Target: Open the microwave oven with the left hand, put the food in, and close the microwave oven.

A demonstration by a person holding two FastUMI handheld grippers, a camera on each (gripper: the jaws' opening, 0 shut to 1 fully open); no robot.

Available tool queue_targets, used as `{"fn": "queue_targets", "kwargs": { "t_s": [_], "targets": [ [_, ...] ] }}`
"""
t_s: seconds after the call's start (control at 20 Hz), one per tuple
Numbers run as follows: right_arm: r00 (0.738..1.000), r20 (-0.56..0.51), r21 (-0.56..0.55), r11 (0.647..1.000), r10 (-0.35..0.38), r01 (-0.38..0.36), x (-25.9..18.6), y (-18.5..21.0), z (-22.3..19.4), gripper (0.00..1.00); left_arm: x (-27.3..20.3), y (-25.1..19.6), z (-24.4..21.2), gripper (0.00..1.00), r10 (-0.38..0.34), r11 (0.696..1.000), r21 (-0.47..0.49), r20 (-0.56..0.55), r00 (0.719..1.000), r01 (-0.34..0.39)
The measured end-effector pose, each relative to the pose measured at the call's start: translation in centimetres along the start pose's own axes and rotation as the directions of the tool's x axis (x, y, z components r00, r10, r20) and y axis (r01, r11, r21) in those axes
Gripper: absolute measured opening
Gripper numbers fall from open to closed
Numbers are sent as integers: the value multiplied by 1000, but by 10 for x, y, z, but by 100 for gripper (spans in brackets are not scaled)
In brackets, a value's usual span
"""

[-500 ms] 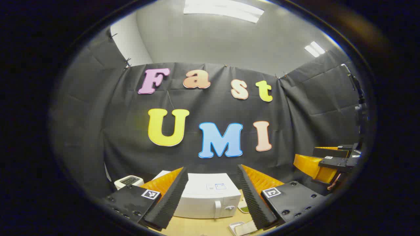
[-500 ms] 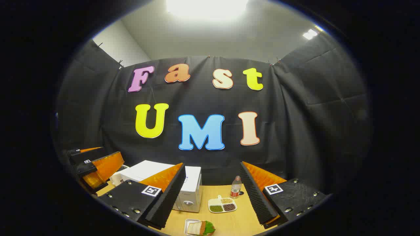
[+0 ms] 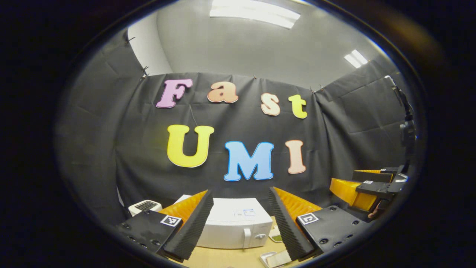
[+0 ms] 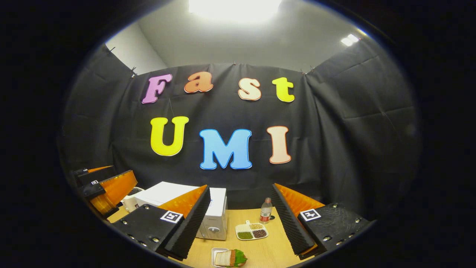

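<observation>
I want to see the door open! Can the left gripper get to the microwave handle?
Probably yes. The left gripper is open and points at the microwave; its handle faces it, with nothing in between.

White box-shaped microwave oven [image 4: 214,217] sits on the wooden table [image 4: 269,250]. Right of it: divided plate of grains [image 4: 251,231], plastic bottle [image 4: 265,213] behind that. Sandwich on square dish [image 4: 229,257] in front of the microwave.

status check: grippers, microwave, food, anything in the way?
Left gripper open, right gripper open, both empty. Microwave door shut. Sandwich on its tray, on the table. Nothing between left gripper and door handle.
</observation>
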State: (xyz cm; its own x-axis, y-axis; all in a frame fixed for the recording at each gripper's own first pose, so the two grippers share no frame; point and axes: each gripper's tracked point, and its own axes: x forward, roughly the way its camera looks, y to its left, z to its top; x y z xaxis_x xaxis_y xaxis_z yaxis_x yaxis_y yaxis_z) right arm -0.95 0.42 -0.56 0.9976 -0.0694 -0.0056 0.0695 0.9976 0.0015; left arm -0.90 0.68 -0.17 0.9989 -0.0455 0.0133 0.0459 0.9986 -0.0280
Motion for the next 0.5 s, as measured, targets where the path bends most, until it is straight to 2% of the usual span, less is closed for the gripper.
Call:
{"fn": "queue_targets", "kwargs": {
  "t_s": [0.15,0.3,0.35,0.5],
  "targets": [
    [999,1,19,999,-32,32,-6,0,-2,99,-2,1,-1,97,-34,999,-15,9,999,34],
    [999,7,29,999,-36,36,-8,0,1,99,2,0,-14,99,-38,999,-5,-4,999,38],
    [999,12,23,999,-34,34,-8,-1,2,99,3,-2,-24,97,-40,999,1,-12,999,40],
    [999,30,-1,999,-39,39,-3,-12,3,99,14,-12,-56,99,-52,999,5,-41,998,52]
  ]
}}
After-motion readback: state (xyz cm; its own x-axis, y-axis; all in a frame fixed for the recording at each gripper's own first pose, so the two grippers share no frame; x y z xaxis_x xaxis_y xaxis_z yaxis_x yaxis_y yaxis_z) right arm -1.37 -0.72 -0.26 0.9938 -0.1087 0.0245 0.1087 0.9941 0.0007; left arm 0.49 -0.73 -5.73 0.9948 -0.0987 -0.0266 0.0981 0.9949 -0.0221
